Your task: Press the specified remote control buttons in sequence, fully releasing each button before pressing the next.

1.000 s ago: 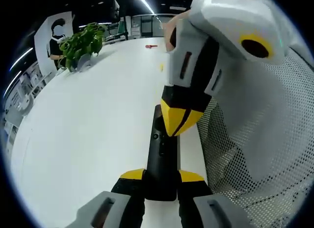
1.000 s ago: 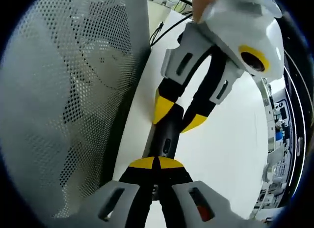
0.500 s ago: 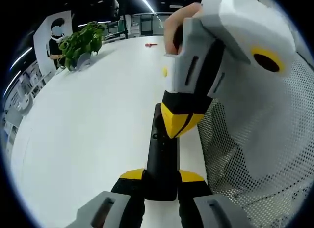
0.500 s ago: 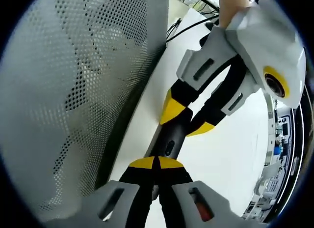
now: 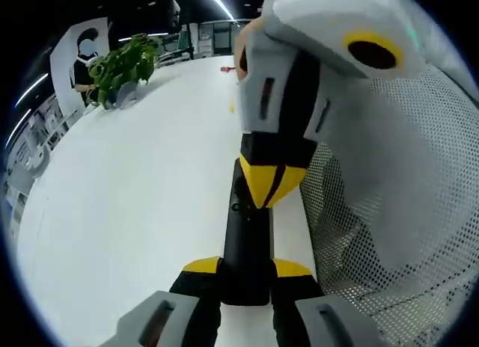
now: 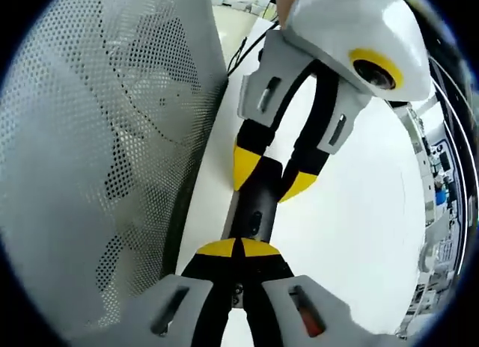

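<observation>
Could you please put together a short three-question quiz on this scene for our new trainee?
1. True or false: the left gripper is shut on the remote control.
2. In the left gripper view, how are the right gripper's yellow tips set? A) closed together over the remote's buttons B) wide open over the bare table C) around the plant
3. Fill in: beside the remote stands a perforated white ___.

Key: 1 true; 2 A; 3 panel. The green plant sits far off on the white table.
</observation>
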A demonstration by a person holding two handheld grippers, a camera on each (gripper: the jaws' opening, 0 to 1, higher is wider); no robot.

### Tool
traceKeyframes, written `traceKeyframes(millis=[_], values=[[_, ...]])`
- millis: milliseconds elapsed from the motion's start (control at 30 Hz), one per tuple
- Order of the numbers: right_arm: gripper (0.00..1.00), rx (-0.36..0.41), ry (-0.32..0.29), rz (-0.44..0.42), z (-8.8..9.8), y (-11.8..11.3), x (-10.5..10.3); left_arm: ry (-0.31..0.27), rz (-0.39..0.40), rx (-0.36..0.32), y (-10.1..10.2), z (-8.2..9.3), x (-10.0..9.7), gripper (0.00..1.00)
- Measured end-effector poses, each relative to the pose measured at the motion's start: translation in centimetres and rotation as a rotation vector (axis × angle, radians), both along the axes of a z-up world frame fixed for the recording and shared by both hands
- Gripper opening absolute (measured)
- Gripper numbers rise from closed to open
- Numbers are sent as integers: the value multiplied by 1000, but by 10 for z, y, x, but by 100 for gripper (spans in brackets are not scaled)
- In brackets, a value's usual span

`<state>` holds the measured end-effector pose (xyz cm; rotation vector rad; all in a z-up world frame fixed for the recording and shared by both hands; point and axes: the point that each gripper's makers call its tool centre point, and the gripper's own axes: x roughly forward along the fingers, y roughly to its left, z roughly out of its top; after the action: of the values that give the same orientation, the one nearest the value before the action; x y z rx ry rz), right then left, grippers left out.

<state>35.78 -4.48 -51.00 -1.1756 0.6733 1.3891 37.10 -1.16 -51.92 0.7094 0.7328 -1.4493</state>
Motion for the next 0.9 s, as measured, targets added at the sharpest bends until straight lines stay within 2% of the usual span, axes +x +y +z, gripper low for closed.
traceKeyframes(millis=[133,200,233,400,433,467,500,533,567,667,800,867,900], values=[[0,-22,-19,-3,0,-3,12,2,3,-9,1,1,0,24],[0,11,82,-86,0,0,8,2,2,-9,1,1,-1,24],[0,-4,98,-86,0,-1,11,2,2,-7,1,1,-1,24],[0,-17,78,-21,-2,-2,10,3,2,-7,1,1,-1,24],[0,-21,85,-42,-2,-1,11,3,3,-7,1,1,-1,24],[0,-24,108,-97,-3,-1,11,4,4,-7,1,1,-1,24],[0,-34,135,-140,-3,-1,11,4,4,-7,1,1,-1,24],[0,-56,191,-217,-3,-1,12,4,4,-6,1,1,-1,24],[0,-72,210,-246,-3,-1,13,3,3,-7,1,1,0,24],[0,-117,162,-168,-4,1,14,5,5,-8,1,1,0,24],[0,-105,65,-50,-4,2,12,28,30,-30,1,1,2,24],[0,-92,96,-92,-4,1,12,27,30,-40,2,1,2,24],[0,-68,144,-157,-4,1,12,29,32,-42,1,1,2,24]])
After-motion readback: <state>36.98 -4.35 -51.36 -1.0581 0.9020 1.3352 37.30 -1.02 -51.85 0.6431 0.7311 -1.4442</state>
